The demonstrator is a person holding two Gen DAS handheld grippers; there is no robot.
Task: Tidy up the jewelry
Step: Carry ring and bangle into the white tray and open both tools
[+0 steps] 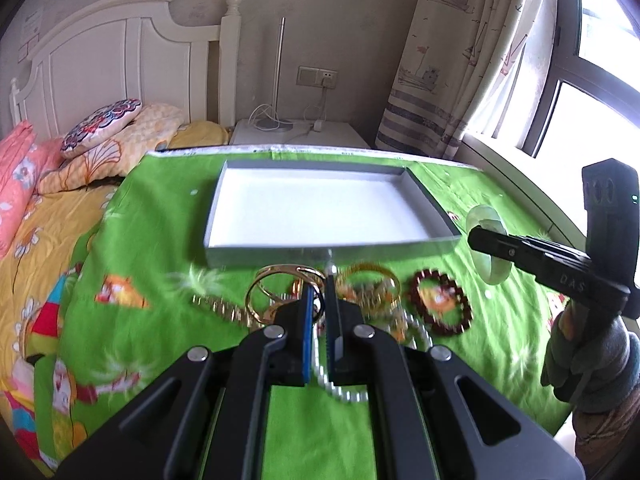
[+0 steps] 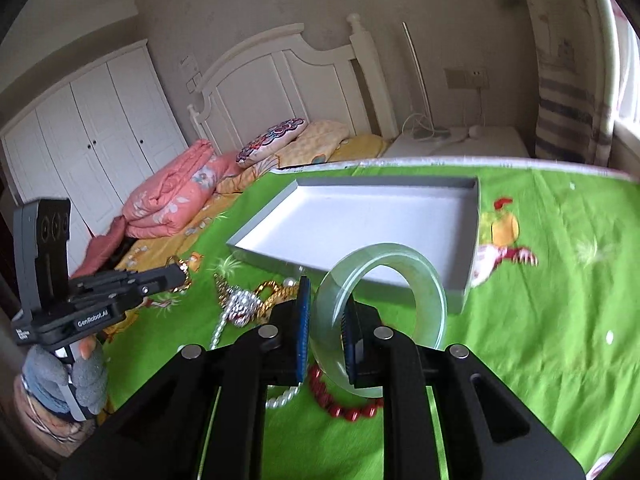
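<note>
My right gripper is shut on a pale green jade bangle and holds it upright above the green cloth, just in front of the tray's near right corner. The grey tray with a white floor holds nothing. My left gripper is shut, and thin gold bangles hang at its tips over the jewelry pile. On the cloth lie a pearl necklace, a dark red bead bracelet, a gold link chain and a silver piece. In the left wrist view the right gripper carries the jade bangle at the right.
The green cartoon cloth covers the foot of a bed. A pink quilt and patterned pillow lie near the white headboard. A white nightstand stands behind the tray, with a curtain and window to the right. Gloved hands hold both grippers.
</note>
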